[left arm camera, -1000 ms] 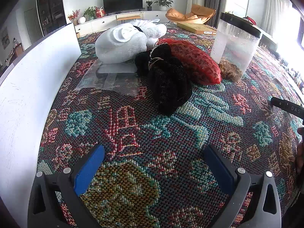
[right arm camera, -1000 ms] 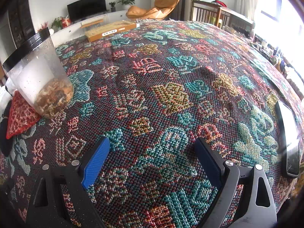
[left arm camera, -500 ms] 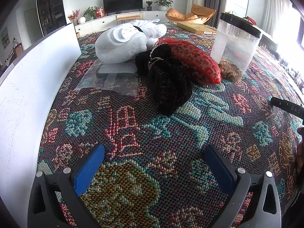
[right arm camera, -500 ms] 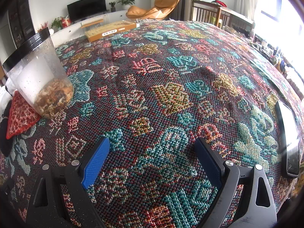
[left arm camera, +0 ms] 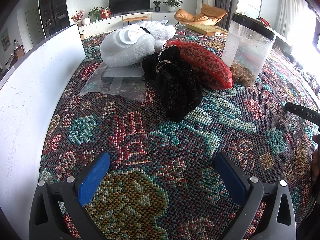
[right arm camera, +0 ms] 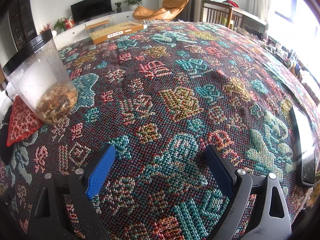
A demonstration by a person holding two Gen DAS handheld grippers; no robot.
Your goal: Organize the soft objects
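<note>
In the left wrist view a white plush toy (left arm camera: 132, 44) lies at the far middle of the patterned tablecloth. A black fuzzy bundle (left arm camera: 176, 86) lies in front of it, and a red lace pouch (left arm camera: 202, 66) lies beside that on the right. A clear plastic bag (left arm camera: 118, 80) lies flat to the left of the black bundle. My left gripper (left arm camera: 162, 172) is open and empty, well short of the black bundle. My right gripper (right arm camera: 160, 164) is open and empty over bare cloth. The red pouch (right arm camera: 22, 120) shows at the right wrist view's left edge.
A clear container (left arm camera: 248, 50) with a black lid and brown contents stands right of the red pouch; it also shows in the right wrist view (right arm camera: 42, 82). A white board (left arm camera: 34, 80) stands along the left. A phone (right arm camera: 304, 148) lies at the right. A flat box (right arm camera: 118, 32) lies far back.
</note>
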